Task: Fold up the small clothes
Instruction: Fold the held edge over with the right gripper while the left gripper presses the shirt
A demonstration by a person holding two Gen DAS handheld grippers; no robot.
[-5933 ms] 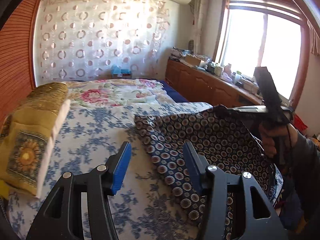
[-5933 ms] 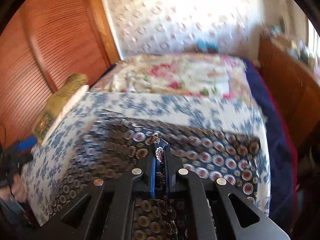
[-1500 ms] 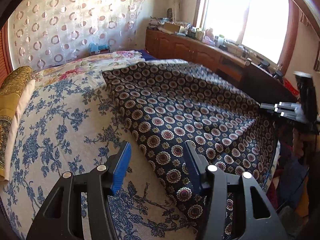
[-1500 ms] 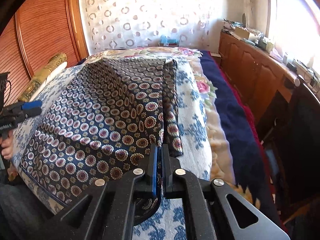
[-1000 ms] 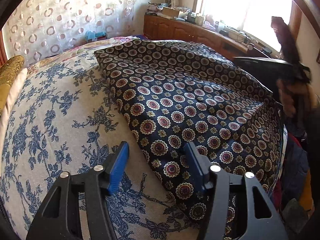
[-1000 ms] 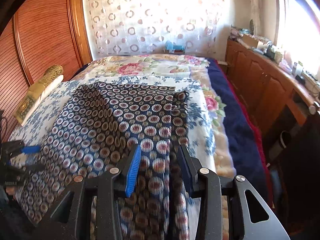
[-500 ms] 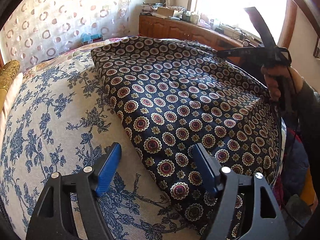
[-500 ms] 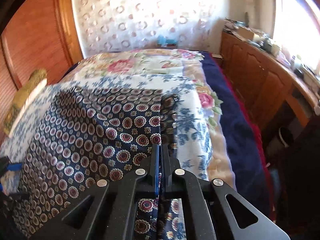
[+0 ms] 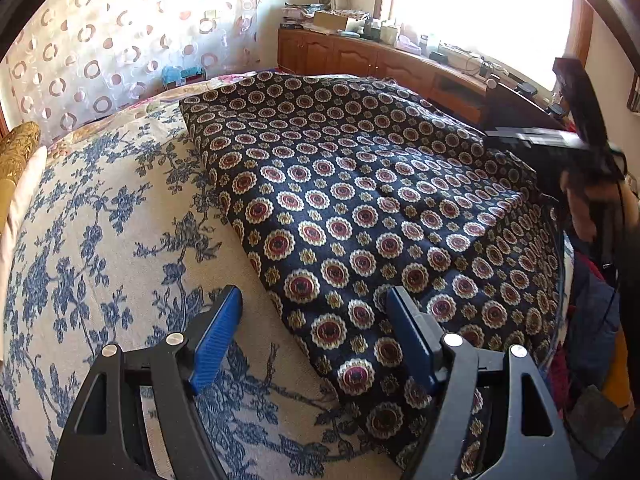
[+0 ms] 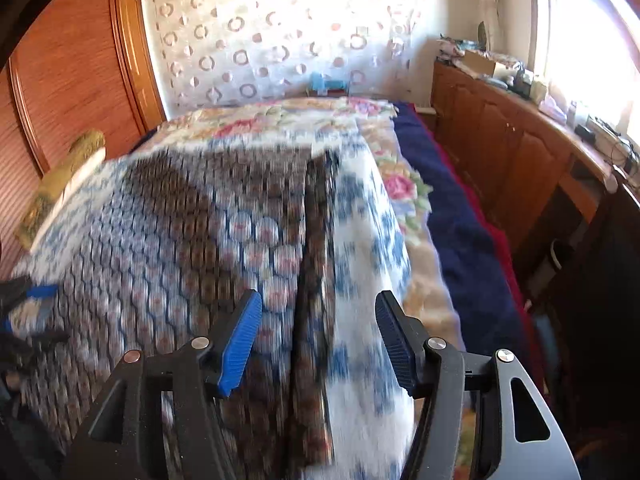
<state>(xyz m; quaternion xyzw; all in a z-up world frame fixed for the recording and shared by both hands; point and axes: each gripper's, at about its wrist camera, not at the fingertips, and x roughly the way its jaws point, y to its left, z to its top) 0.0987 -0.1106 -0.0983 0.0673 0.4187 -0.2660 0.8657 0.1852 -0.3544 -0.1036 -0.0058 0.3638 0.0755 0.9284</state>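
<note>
A dark garment point(image 9: 360, 200) printed with red-and-gold medallions lies spread flat over the bed point(image 9: 100, 240), filling the centre and right of the left wrist view and hanging off the bed edge at the lower right. The bedcover under it is cream with blue flowers. The left gripper point(image 9: 314, 332) sits at the bottom of that frame with its jaws wide and nothing between them; its blue pads point(image 9: 216, 330) straddle the garment's near left edge, though I cannot tell whether they touch the cloth. At the right edge of the same frame the right gripper point(image 9: 532, 140) shows as a dark blurred shape held in a hand point(image 9: 588, 208) over the garment's far side. In the right wrist view its jaws also stand wide apart and empty above the blurred cloth, where a folded edge runs up the middle. A gold pillow point(image 9: 18, 152) lies at the far left, and a wooden cabinet point(image 9: 360, 56) runs under the bright window at the upper right.
</note>
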